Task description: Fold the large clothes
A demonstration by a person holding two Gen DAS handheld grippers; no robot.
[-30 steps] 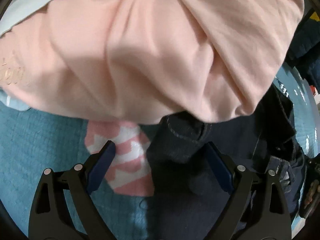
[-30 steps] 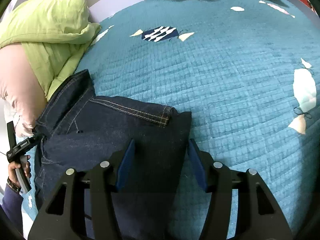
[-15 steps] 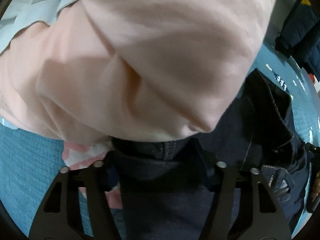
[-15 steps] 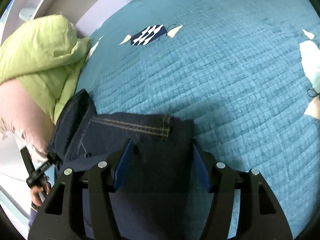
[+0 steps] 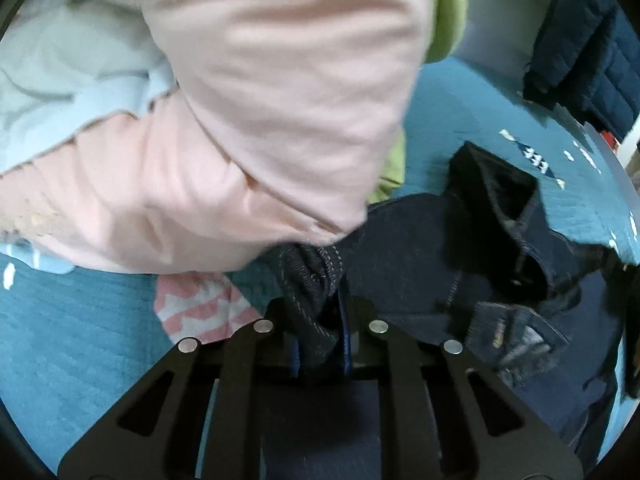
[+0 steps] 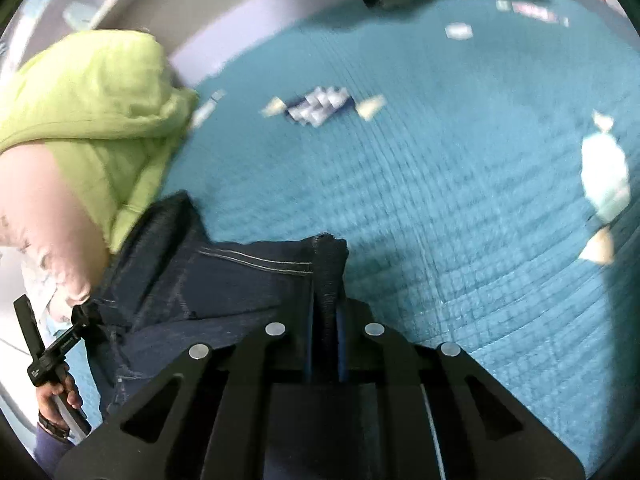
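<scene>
Dark blue jeans lie crumpled on a teal quilted bedspread. My left gripper is shut on a bunched edge of the jeans, right under a pink garment. My right gripper is shut on another edge of the jeans, pinching a raised fold with a stitched hem. In the right wrist view the left gripper shows at the far left, held in a hand.
A pile of clothes lies beside the jeans: pink, light blue and lime green garments. Dark jackets lie at the bed's far edge. The teal bedspread has printed patches. A grey wall stands behind.
Both grippers have closed on the jeans' edges; a second ago their jaws were wide open around the fabric. The jeans' edges are now bunched and slightly lifted.
</scene>
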